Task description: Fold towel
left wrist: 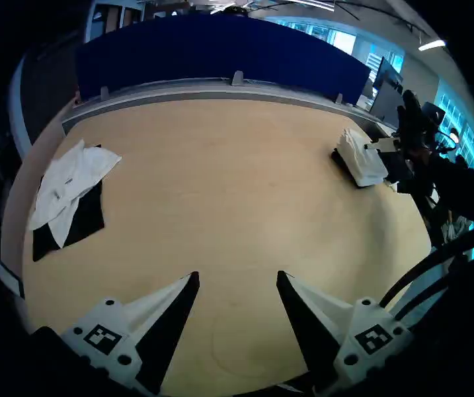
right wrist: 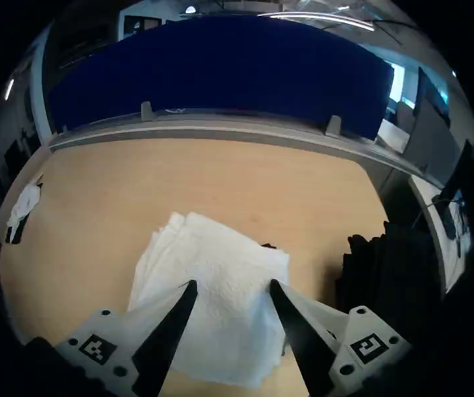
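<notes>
A folded white towel (right wrist: 220, 264) lies flat on a pale wooden table (right wrist: 170, 178), directly under the right gripper (right wrist: 233, 283), in the right gripper view. The two fingers stand spread wide, their tips over the near half of the towel, from 6 o'clock. Nothing is pinched between them, and whether the tips touch the cloth cannot be told.

In the left gripper view the same towel sits at 2 o'clock, well apart from the left gripper (left wrist: 237, 274). That gripper is held low over bare table at 6 o'clock, its fingers also wide apart and holding nothing.

Two white towels are in sight. One is the folded one. The other is a loose, crumpled towel (left wrist: 71, 182) at 9 o'clock in the left gripper view, lying partly on one black cloth (left wrist: 84, 225). A dark edge (left wrist: 341, 162) shows under the folded towel as well. A heap of black fabric (right wrist: 385, 271) rests just beside the folded towel, at 4 o'clock in the right gripper view.

Two grippers are at work. A person's dark sleeve (left wrist: 448, 178) reaches in from 3 o'clock in the left gripper view, beside the folded towel. Both tools point toward the table's far edge, where one blue partition (left wrist: 217, 56) runs along the 12 o'clock side.
</notes>
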A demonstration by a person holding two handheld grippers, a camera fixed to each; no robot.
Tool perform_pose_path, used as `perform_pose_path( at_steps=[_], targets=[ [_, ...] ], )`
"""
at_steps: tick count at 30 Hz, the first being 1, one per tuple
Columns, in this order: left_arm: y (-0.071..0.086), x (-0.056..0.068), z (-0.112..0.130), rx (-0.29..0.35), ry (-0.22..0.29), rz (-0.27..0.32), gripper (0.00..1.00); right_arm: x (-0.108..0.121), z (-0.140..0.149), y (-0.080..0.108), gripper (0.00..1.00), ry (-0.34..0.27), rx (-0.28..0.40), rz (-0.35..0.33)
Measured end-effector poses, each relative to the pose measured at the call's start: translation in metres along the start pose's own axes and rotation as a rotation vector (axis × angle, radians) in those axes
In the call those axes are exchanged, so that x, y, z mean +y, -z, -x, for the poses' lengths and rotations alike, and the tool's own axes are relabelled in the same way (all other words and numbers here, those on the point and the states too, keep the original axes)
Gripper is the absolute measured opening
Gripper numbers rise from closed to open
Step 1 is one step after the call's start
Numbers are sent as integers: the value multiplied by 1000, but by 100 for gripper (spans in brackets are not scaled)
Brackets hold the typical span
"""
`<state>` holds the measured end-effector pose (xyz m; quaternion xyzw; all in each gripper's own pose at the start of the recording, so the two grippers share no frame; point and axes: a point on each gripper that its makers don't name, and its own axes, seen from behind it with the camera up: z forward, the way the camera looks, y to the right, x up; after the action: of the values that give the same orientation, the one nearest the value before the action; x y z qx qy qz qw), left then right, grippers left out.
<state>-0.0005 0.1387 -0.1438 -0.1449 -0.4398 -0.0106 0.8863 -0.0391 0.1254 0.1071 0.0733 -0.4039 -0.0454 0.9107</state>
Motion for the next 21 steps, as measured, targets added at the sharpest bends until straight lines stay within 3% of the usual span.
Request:
perform_pose_path(
  at_steps=[9,21],
  targets=[
    [-5,1,2,-6,-2,1,87,0,1,-14,86,53,-22,-7],
    [-6,2,4,-10,-9,2,87,0,14,-24,86,44,-45,-16]
  ],
)
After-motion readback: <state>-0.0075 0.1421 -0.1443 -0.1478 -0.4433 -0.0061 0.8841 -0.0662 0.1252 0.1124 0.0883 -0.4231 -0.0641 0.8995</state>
